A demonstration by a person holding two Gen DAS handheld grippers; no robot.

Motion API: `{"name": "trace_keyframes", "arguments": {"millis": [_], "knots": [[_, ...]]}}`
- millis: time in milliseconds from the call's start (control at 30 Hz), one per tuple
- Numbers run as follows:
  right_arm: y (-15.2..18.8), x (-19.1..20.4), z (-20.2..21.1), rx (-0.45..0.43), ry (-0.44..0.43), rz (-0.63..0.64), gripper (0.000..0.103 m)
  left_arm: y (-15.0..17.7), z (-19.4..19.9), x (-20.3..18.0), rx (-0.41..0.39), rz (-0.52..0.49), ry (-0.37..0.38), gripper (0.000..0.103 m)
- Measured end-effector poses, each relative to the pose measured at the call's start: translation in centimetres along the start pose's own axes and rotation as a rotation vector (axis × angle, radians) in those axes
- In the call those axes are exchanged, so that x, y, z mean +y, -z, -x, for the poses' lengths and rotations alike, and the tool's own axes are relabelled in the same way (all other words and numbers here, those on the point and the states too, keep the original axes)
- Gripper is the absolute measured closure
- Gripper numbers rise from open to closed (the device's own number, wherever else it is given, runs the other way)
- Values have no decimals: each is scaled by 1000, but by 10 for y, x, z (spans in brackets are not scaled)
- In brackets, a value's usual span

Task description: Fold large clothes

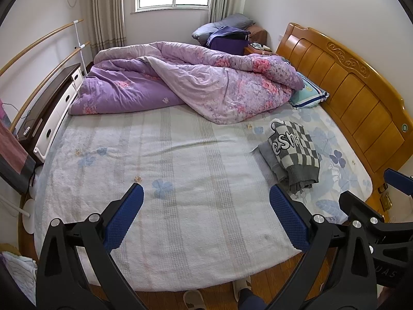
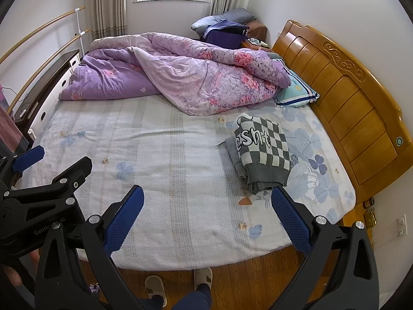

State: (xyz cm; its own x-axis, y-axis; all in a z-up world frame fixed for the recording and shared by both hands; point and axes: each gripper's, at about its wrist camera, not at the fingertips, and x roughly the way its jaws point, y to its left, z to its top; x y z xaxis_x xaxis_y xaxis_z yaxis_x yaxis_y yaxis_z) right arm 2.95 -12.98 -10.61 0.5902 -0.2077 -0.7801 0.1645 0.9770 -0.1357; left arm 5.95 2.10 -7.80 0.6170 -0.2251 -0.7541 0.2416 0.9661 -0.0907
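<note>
Both claws hover over the near edge of the bed [image 1: 180,155], held by a person standing at its side. Left claw [image 1: 206,219] — jaws spread wide, nothing between them. Right claw [image 2: 206,219] — likewise wide and empty.

Task item: a grey-and-white checkered sweater [image 2: 263,152] lies on the right part of the bed, near the wooden headboard [image 2: 348,98]. It sits as a compact folded bundle on top of a grey garment [image 2: 232,152] that also looks folded. A crumpled purple floral quilt [image 1: 193,80] is heaped at the far side, well apart from the sweater; a pillow [image 1: 309,93] pokes out beside it.

Judgement: this scene fits two stages — a folded stack just set aside, or a bundle waiting to be picked up and spread. The frames do not settle which, so no move is prescribed.

Handling notes, if cloth is worked here: the knit looks thick and floppy, so pinch at edges or corners rather than mid-panel, keep both claws level so creases run straight, and use the bare middle of the bed, away from the quilt.
</note>
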Motion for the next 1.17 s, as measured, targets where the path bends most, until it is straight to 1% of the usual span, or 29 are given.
{"name": "trace_keyframes", "arguments": {"millis": [433, 533, 833, 1000, 1167], "knots": [[0, 0, -1, 3, 1, 1, 8, 4, -9, -1, 6, -6, 4, 5], [-1, -1, -1, 2, -1, 1, 8, 4, -8, 0, -3, 4, 7, 5], [2, -1, -5, 11, -1, 3, 8, 6, -15, 10, 6, 28, 20, 5], [1, 4, -8, 13, -5, 12, 8, 7, -14, 22, 9, 53, 29, 5], [-2, 23, -12, 27, -11, 43, 8, 14, -17, 52, 41, 120, 44, 5]]}}
